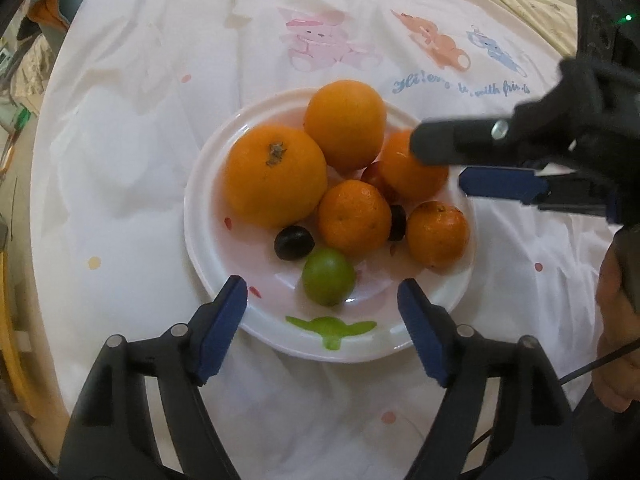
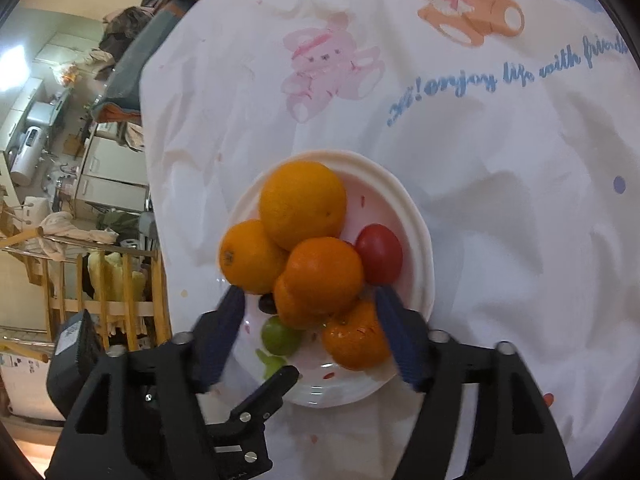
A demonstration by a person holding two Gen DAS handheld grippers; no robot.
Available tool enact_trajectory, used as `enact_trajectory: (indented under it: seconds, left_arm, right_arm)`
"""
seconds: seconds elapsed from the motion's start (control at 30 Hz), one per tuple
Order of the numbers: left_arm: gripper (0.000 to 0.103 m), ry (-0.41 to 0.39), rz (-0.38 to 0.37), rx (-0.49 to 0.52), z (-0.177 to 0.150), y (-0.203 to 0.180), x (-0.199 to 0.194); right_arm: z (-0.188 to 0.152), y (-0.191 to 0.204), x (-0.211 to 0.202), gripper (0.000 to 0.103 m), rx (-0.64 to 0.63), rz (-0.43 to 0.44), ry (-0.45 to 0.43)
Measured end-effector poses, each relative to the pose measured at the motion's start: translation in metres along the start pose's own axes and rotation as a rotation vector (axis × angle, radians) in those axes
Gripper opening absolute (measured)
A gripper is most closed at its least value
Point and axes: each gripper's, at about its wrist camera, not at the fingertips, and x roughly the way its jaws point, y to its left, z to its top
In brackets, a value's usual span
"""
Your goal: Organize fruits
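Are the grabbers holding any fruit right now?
No. The left gripper and right gripper are both open over the plate, with nothing held between their jaws.

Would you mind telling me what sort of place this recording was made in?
Probably a lived-in home: a plate of fruit sits on a cartoon-bear tablecloth, with white cabinets and draped clothes behind.

A white cloth (image 1: 160, 128) printed with a pink bear (image 2: 328, 64), an orange bear (image 2: 468, 4) and blue script (image 2: 500, 76) covers the surface. At the left of the right wrist view, a wooden rack (image 2: 104, 292) holds draped laundry, with white cabinets (image 2: 112, 176) above it.
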Motion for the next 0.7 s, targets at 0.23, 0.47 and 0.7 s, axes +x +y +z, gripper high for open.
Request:
enact_trajectory:
  seconds: [0.23,0.47,0.7]
  left_arm:
    - [0.075,-0.062,0.008,-0.014,-0.008,0.009,-0.035]
    - [0.075,-0.319,0.065,-0.085,-0.023,0.024,-0.105]
    - [0.075,-0.402,0.101,-0.1,-0.045,0.035,-0.139]
  right_arm:
    - [-0.008,0.007,-0.036,0.075,-0.023,-0.004,-0.083]
    - [-0.038,0.021,-0.082,0.08,-0.095,-0.062,-0.216]
    - [-0.079,0.038,-0.109,0.088,-0.181,-0.121,-0.314]
